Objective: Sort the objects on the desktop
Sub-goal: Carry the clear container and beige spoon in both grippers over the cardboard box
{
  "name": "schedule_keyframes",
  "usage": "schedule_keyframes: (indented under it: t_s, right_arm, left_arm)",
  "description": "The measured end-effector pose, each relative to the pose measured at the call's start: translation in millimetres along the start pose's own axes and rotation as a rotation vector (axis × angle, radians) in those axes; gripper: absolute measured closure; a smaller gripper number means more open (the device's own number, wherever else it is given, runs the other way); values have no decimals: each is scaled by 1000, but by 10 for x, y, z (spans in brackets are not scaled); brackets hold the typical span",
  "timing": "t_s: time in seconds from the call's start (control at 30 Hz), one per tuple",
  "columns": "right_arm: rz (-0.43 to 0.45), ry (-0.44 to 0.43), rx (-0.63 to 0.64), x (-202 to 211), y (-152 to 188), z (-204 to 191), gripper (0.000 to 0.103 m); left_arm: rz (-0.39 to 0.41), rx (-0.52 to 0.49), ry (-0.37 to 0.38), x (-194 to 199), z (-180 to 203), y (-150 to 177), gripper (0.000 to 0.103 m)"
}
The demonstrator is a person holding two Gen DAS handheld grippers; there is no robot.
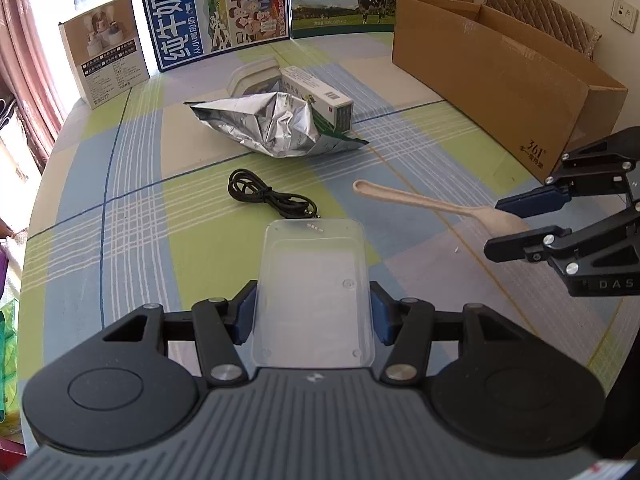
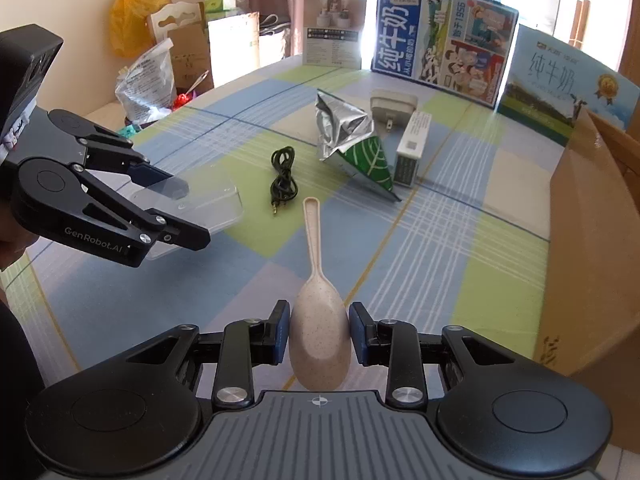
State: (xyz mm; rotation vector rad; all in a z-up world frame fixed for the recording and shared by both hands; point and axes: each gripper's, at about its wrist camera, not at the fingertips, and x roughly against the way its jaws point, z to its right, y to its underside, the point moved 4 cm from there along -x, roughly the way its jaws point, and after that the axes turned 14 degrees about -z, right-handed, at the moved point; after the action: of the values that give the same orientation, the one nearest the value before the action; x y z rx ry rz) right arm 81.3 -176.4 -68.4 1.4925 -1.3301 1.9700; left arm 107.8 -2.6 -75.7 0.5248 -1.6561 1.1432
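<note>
The left claw (image 1: 313,312) was closed on a clear plastic tray (image 1: 314,280), with 1 blue pad pressed against each long side. In the right wrist view the tray (image 2: 192,200) hung above the tabletop (image 2: 420,240), clear of its checked cloth.

The right claw (image 2: 319,334) bracketed the bowl of a beige speckled spoon (image 2: 318,312). The left pad touched the bowl; a narrow gap showed at the right pad, so a firm grip could not be confirmed. The handle pointed away from the claw toward the middle of the tabletop. In the left wrist view the spoon (image 1: 432,204) sat between the 2 fingers of the right claw (image 1: 516,220), its handle angled to the left.

A coiled black audio cable (image 1: 268,196) lay on the tabletop just beyond the tray. Farther back lay a crumpled silver foil bag (image 1: 276,124) with a green leaf print, touching a white carton (image 1: 320,96) lying on its side. A white plug adapter (image 2: 394,106) stood behind the carton.

An open cardboard box (image 1: 500,76) stood along the right edge of the tabletop. 2 milk cartons (image 1: 216,8) and 1 small product box (image 1: 106,52) stood upright along the far edge.
</note>
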Motion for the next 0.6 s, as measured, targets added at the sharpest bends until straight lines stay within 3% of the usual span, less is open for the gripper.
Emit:
schedule_keyframes:
  t_s: [0.6]
  right_arm:
    - [108,85,-133,837,-51,359,74]
  left_arm:
    - [54,-17,2,529,444,-323,52]
